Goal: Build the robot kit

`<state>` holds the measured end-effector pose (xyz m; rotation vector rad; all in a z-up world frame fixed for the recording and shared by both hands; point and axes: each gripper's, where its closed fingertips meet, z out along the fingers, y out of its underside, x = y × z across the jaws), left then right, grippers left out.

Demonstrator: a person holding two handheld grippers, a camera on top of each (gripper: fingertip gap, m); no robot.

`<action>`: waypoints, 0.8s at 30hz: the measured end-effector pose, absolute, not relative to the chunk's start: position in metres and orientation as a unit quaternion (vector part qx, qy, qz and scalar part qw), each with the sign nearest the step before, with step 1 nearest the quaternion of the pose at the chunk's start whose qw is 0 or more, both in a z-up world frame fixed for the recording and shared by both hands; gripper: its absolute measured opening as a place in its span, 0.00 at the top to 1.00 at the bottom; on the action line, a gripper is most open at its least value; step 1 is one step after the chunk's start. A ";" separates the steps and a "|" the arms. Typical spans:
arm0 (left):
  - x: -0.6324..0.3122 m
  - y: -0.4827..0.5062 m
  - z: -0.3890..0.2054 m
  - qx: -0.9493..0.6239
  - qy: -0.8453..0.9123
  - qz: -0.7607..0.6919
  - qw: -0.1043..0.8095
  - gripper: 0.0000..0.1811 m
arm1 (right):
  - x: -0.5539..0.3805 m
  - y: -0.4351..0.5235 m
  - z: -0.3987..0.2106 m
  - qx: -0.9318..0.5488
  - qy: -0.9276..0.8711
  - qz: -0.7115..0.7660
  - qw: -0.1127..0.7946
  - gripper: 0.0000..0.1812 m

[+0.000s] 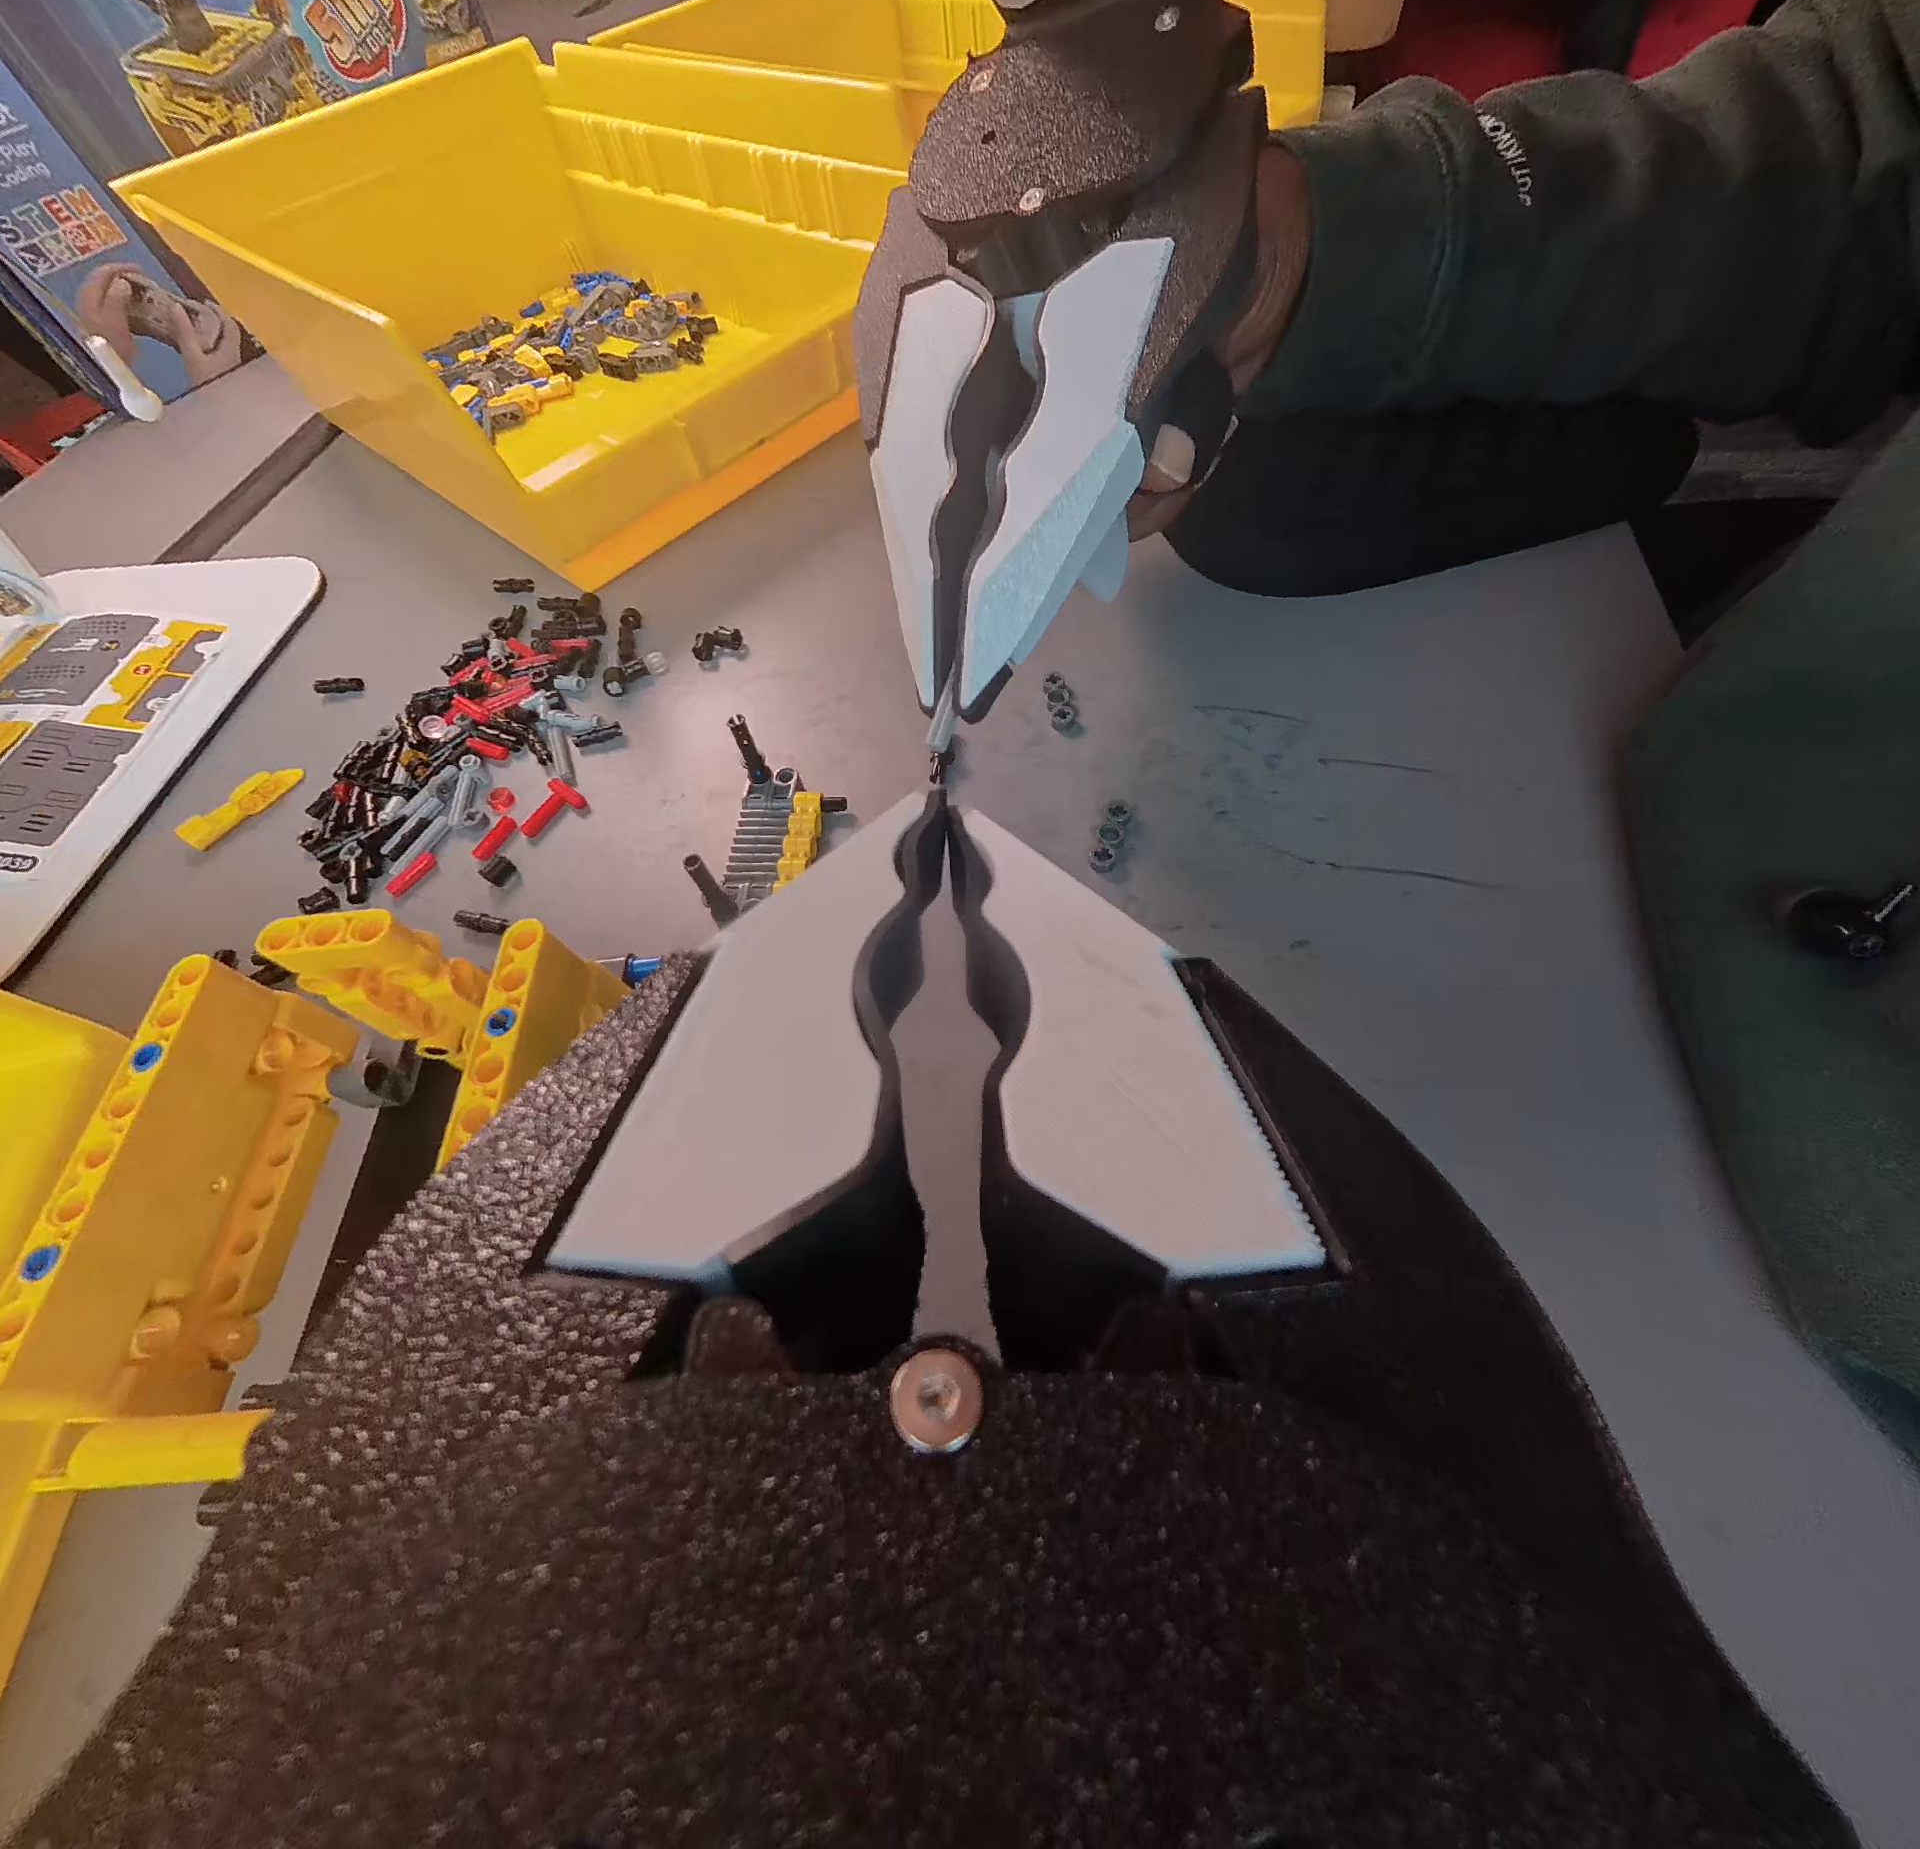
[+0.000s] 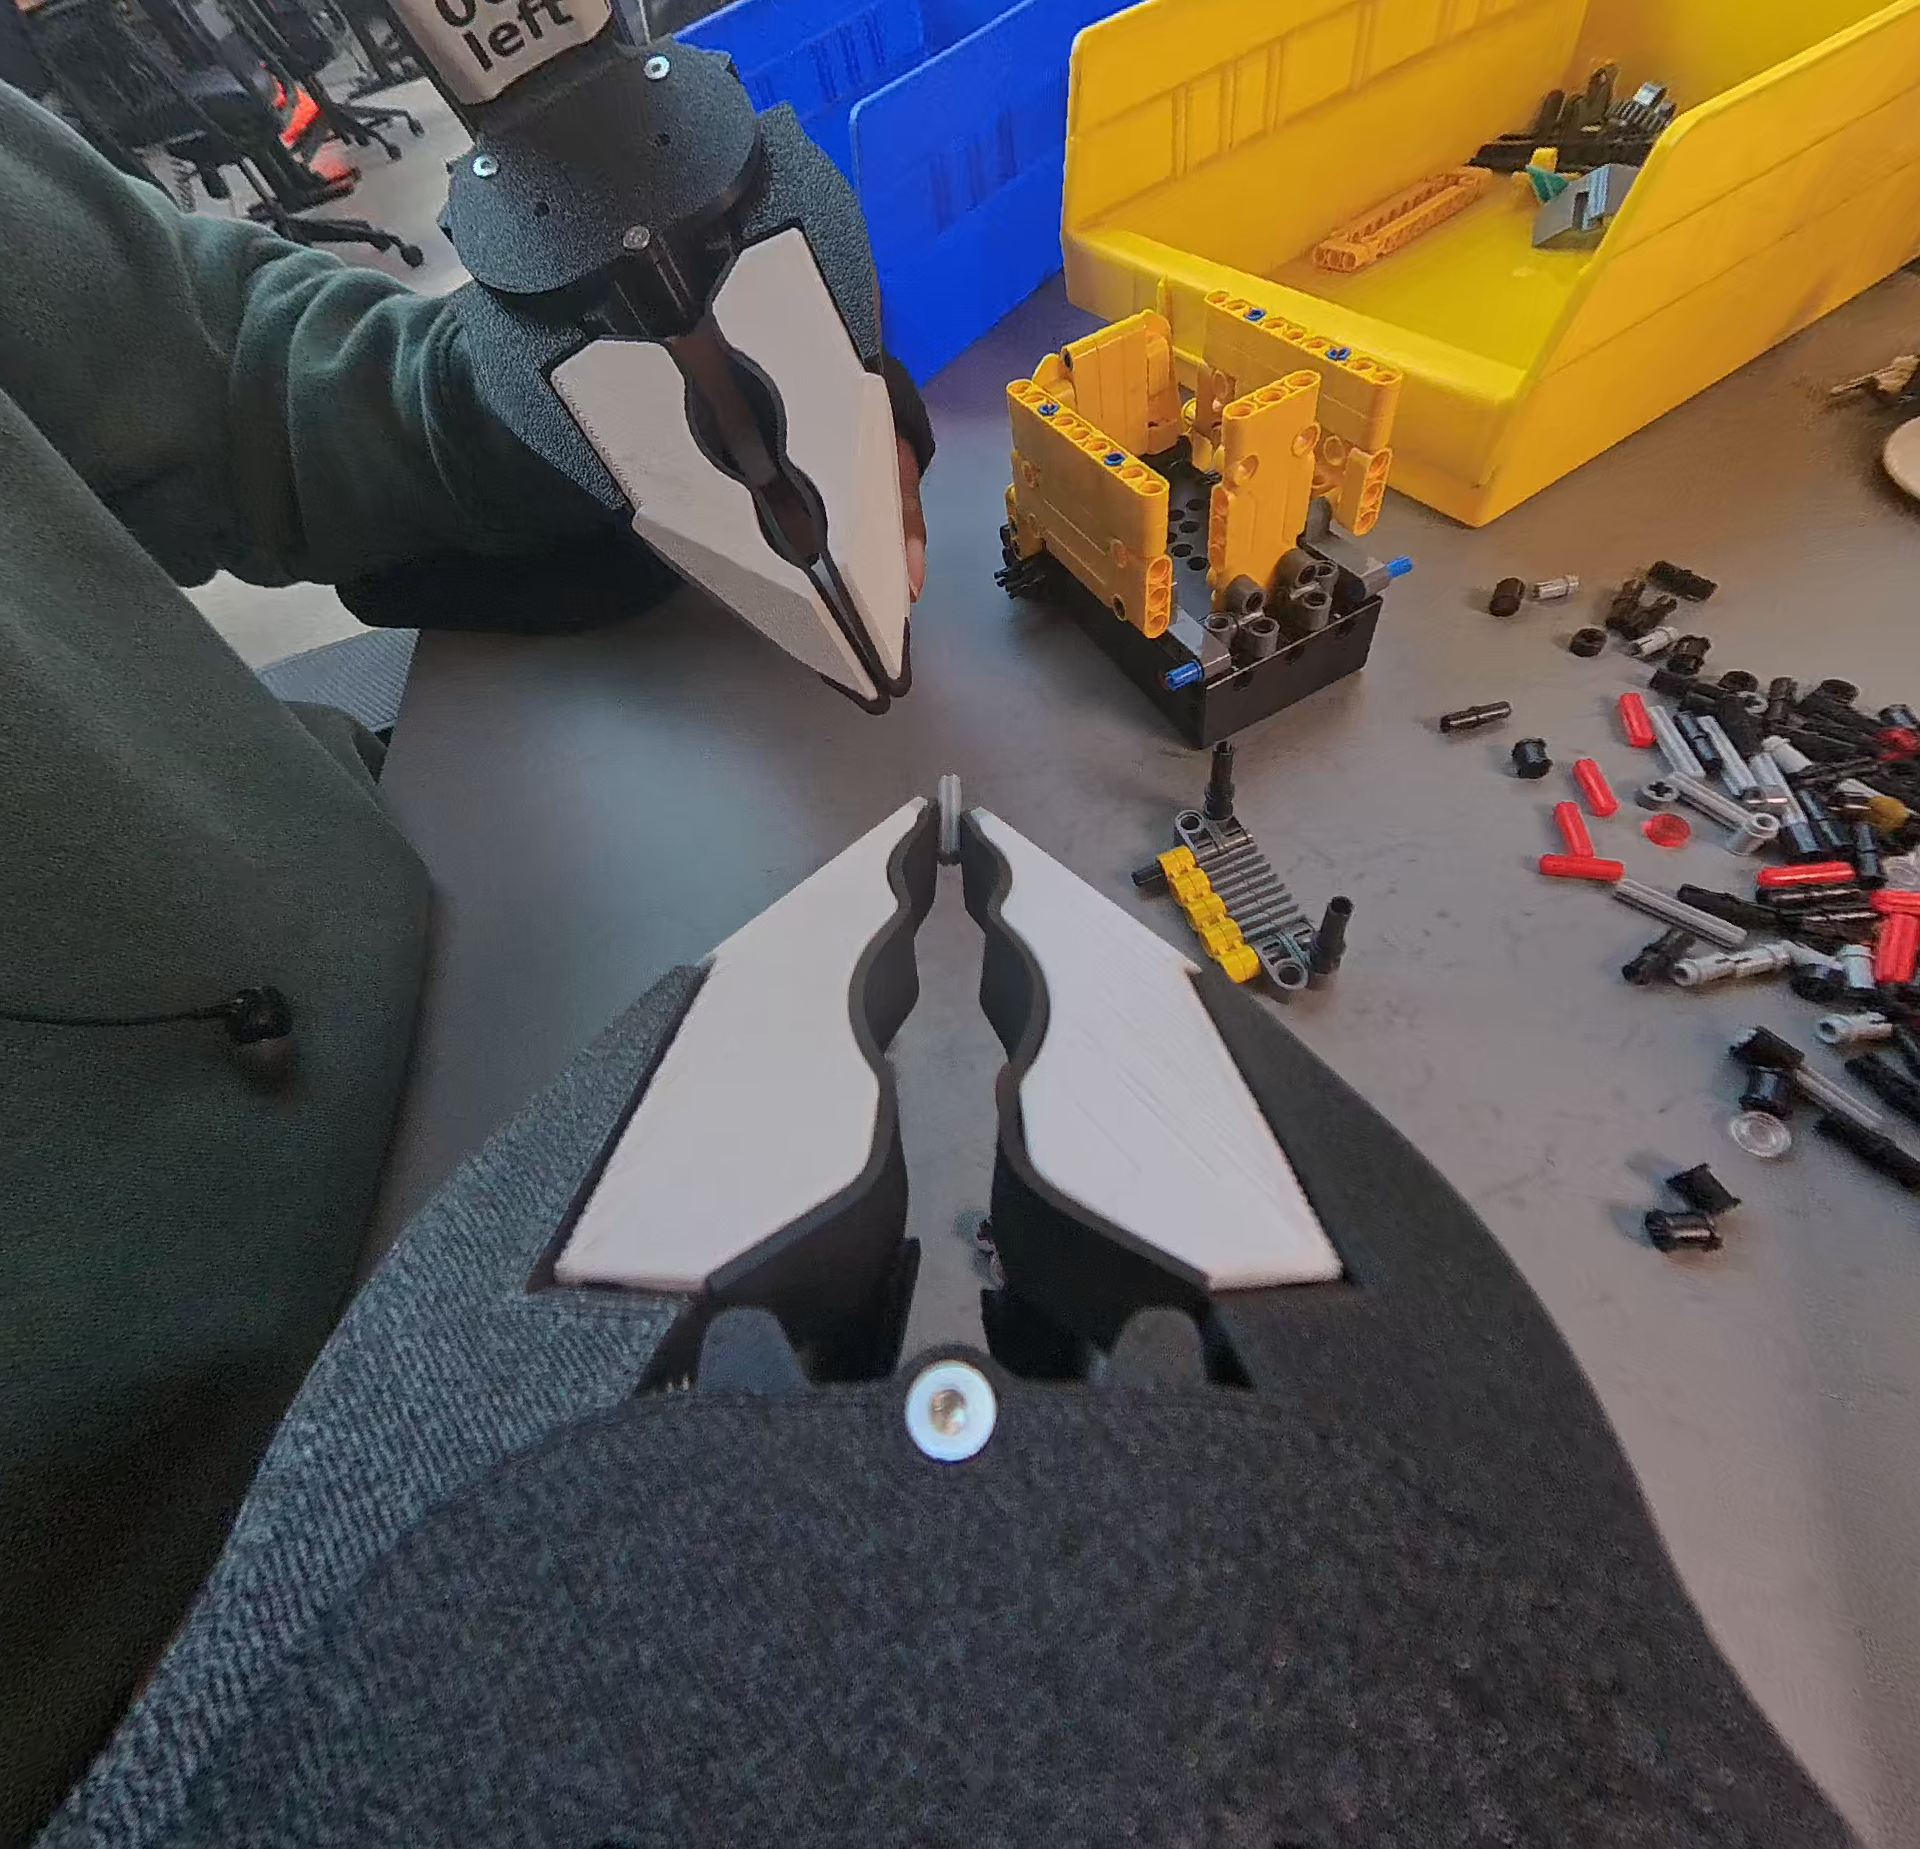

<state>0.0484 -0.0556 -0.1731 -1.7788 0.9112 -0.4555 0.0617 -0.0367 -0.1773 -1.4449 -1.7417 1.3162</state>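
The right gripper (image 2: 948, 825) is closed on a short grey pin (image 2: 949, 820), which stands out a little past its tips. In the left wrist view the same right gripper (image 1: 951, 703) comes down from the far side, and the grey pin (image 1: 941, 727) points toward the near side. A very small black piece (image 1: 941, 763) sits at the lower end of the pin, between the two grippers; whether it is joined to the pin or held by the other gripper I cannot tell.

The left gripper (image 1: 938, 800) has its jaws together at the tips, just below that black piece. In the right wrist view the left gripper (image 2: 885, 693) also looks closed, and nothing clear is seen between its tips. The two grippers stand tip to tip, very near, above the grey table (image 1: 1351, 739).

To the left in the left wrist view, a small grey and yellow sub-assembly (image 1: 774, 833) lies just beside the tips. Farther left is a loose pile of black, red and grey pins (image 1: 478, 750). A half-built yellow model (image 2: 1195, 511) stands on a black base on the far right in the right wrist view. Behind it is a yellow bin (image 2: 1195, 189) with some parts, and a blue bin (image 2: 935, 137) to its left. A few small dark bushes (image 1: 1112, 833) lie to the right of the tips.
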 end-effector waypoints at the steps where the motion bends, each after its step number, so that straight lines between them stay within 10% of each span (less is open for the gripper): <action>1: 0.047 -0.054 -0.172 -0.742 0.376 -0.190 0.522 1.00 | 0.062 -0.036 -0.177 -0.533 -0.643 0.485 0.260 0.99; 10: 0.003 0.008 -0.114 -0.771 0.363 -0.111 0.512 0.90 | 0.067 -0.007 -0.154 -0.546 -0.597 0.497 0.312 0.98; 24: -0.061 0.179 -0.230 -0.791 0.589 0.114 0.121 0.92 | 0.087 0.016 -0.118 -0.513 -0.561 0.512 0.399 0.98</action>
